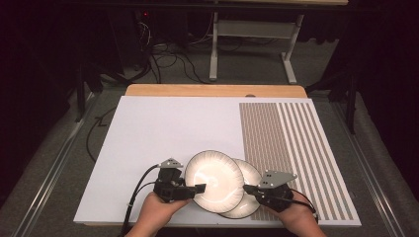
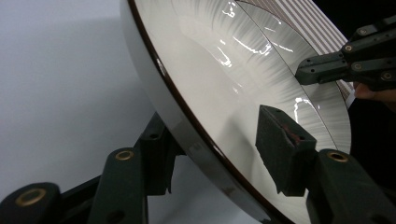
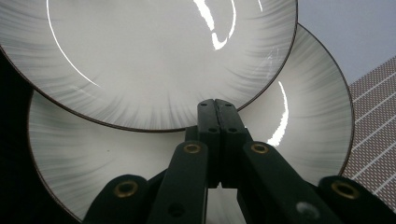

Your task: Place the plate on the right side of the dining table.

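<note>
Near the worktop's [image 1: 163, 123] front edge, the upper plate [image 1: 213, 180] lay overlapping the lower plate [image 1: 249, 197]. Its left rim sat between the left gripper's [image 1: 197, 189] fingers [image 2: 280, 149], one above and one beneath, not visibly pressing. The right gripper [image 1: 247, 188], fingers together, rested on the lower plate's right side.

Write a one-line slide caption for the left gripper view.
Left gripper straddles the raised rim of the upper plate, lower plate beneath.
</note>
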Action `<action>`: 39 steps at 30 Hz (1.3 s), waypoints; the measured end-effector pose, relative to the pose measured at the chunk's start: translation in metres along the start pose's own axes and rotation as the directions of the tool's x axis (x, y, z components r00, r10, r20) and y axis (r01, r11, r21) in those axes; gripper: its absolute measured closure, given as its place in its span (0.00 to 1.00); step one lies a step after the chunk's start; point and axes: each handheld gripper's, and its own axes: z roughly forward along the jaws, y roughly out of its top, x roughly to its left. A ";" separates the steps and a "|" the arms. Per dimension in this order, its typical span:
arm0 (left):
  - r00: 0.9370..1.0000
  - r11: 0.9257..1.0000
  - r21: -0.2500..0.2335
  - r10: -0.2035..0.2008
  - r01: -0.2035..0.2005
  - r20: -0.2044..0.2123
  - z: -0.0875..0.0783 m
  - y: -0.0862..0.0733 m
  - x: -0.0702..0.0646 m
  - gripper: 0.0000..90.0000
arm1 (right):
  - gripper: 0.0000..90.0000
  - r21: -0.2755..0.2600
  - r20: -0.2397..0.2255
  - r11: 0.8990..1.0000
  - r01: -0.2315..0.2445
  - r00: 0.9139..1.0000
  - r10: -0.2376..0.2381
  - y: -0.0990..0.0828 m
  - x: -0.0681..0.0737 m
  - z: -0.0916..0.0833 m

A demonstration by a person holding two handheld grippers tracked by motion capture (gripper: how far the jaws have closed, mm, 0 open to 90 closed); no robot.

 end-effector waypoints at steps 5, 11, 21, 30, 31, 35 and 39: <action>1.000 1.000 0.002 -0.018 0.018 -0.004 -0.001 0.001 0.001 0.60 | 1.00 -0.006 0.004 1.000 -0.004 1.000 0.005 0.000 0.001 -0.001; 0.999 0.999 -0.025 -0.031 0.031 0.008 -0.002 0.001 0.002 0.66 | 1.00 -0.011 0.010 1.000 -0.003 1.000 0.003 -0.001 0.000 -0.005; 0.995 0.996 -0.045 -0.078 0.081 0.059 -0.004 -0.001 0.007 0.72 | 0.99 -0.073 0.009 0.997 -0.030 0.999 0.031 -0.001 -0.001 -0.017; 0.992 0.993 -0.070 -0.089 0.095 0.087 -0.005 -0.001 0.008 0.77 | 0.92 -0.133 0.048 0.988 -0.077 0.995 0.084 -0.005 -0.010 -0.031; 0.992 0.993 -0.070 -0.089 0.095 0.087 -0.005 -0.001 0.008 0.77 | 0.92 -0.133 0.048 0.988 -0.077 0.995 0.084 -0.005 -0.010 -0.031; 0.990 0.991 -0.088 -0.093 0.102 0.104 -0.008 -0.002 0.008 0.79 | 0.90 -0.143 0.059 0.986 -0.083 0.994 0.092 -0.005 -0.012 -0.035; 0.988 0.987 -0.118 -0.095 0.110 0.122 -0.011 -0.002 0.008 0.82 | 0.88 -0.155 0.070 0.983 -0.095 0.992 0.107 -0.006 -0.014 -0.038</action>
